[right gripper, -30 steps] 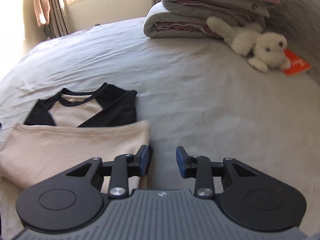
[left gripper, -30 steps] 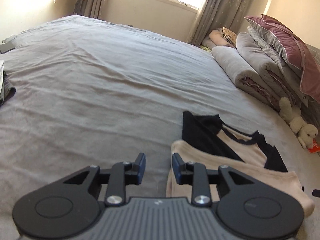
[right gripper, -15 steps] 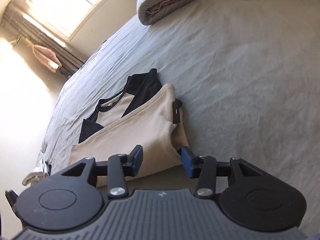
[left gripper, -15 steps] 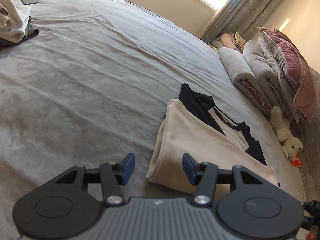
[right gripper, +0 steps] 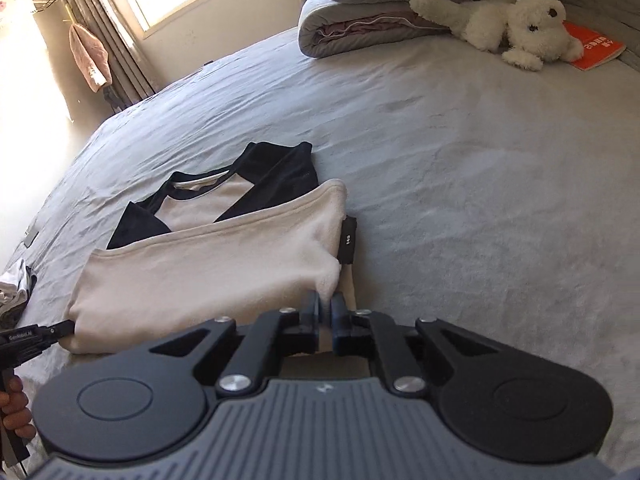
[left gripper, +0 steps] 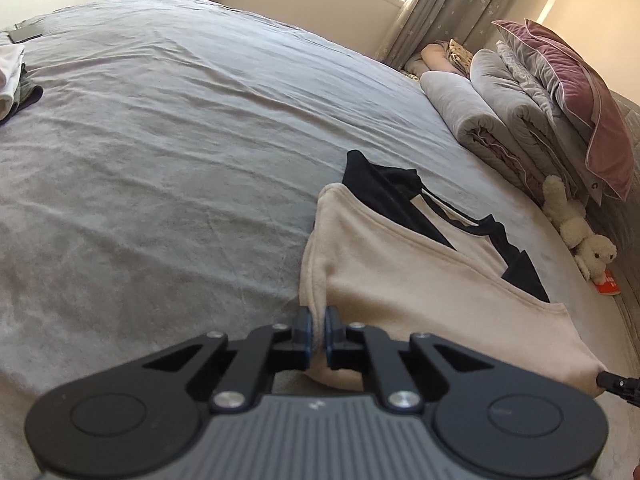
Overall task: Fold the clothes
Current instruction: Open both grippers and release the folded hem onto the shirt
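- Both jaws were hanging open over the shirt a second ago, and now they've snapped down on it, so that's the big change here
- The left hand-held gripper (left gripper: 316,334) has gone from wide open to pinched on the near left corner of the folded beige edge, cloth squeezed between the blue pads
- The right hand-held gripper (right gripper: 326,312) is closing too and has a bunched bit of the beige fabric between its pads at the near right corner, right next to the little black size tag (right gripper: 348,240)
- The shirt (left gripper: 404,276) itself is beige with black sleeves and collar, lying flat on the grey bed (left gripper: 160,160) with its bottom half already folded up over the chest, collar end pointing away from the cameras
- From the right wrist view you can see the tip of the left gripper touching the far left corner of the fold, so both near corners are held at once
- My read: the grab step is done and the next fold is about to start, probably lifting this edge and carrying it toward the collar
- Thing to watch is the right side, that grip looks like a small pinch of fluffy cloth and could slip out once it gets lifted
- White plush dog (right gripper: 516,24), rolled blankets (left gripper: 480,120) and a small pile of other clothes (left gripper: 12,76) are well apart from the shirt, nothing in the way
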The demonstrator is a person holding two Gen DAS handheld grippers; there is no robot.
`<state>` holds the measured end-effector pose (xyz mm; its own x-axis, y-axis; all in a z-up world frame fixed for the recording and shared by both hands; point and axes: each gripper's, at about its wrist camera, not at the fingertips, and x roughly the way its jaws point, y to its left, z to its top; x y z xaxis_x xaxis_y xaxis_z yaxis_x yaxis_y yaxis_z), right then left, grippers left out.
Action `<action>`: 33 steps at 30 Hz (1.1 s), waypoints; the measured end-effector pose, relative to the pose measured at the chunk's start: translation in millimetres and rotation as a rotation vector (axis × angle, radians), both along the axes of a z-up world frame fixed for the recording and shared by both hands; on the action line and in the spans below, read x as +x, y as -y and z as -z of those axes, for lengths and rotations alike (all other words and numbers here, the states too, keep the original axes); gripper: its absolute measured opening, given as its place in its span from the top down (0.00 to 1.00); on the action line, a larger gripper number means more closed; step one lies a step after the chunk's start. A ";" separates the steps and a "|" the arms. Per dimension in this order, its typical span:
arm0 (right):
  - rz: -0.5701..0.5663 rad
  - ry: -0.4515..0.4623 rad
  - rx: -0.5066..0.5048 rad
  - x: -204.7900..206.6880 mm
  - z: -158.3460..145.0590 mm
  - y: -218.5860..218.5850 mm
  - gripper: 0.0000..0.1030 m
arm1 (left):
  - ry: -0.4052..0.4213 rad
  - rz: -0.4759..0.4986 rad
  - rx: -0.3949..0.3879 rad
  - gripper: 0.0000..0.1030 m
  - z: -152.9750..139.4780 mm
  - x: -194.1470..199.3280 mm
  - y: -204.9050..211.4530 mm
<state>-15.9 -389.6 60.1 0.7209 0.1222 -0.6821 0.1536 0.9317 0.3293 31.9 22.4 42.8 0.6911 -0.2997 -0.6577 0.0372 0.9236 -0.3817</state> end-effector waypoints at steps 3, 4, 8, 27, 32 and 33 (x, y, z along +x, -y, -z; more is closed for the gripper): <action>-0.022 0.025 0.003 -12.6 -7.6 3.3 0.93 | 0.017 0.014 0.002 0.94 -6.9 -4.6 -3.9; -0.026 0.026 0.003 -14.7 -8.5 5.2 0.93 | 0.014 0.016 0.005 0.94 -6.2 -4.6 -4.9; -0.034 -0.032 -0.046 -6.7 5.7 0.7 0.93 | -0.013 0.014 0.037 0.94 3.1 -2.0 -1.5; -0.028 0.004 -0.150 39.8 -7.3 11.0 0.57 | 0.049 0.053 0.068 0.58 -20.6 33.9 -1.7; -0.079 -0.043 -0.150 70.2 11.1 9.6 0.57 | 0.063 0.083 0.152 0.56 -10.8 55.3 20.1; -0.098 -0.053 -0.151 75.4 15.5 7.9 0.57 | 0.056 0.079 0.168 0.57 -6.6 59.7 22.1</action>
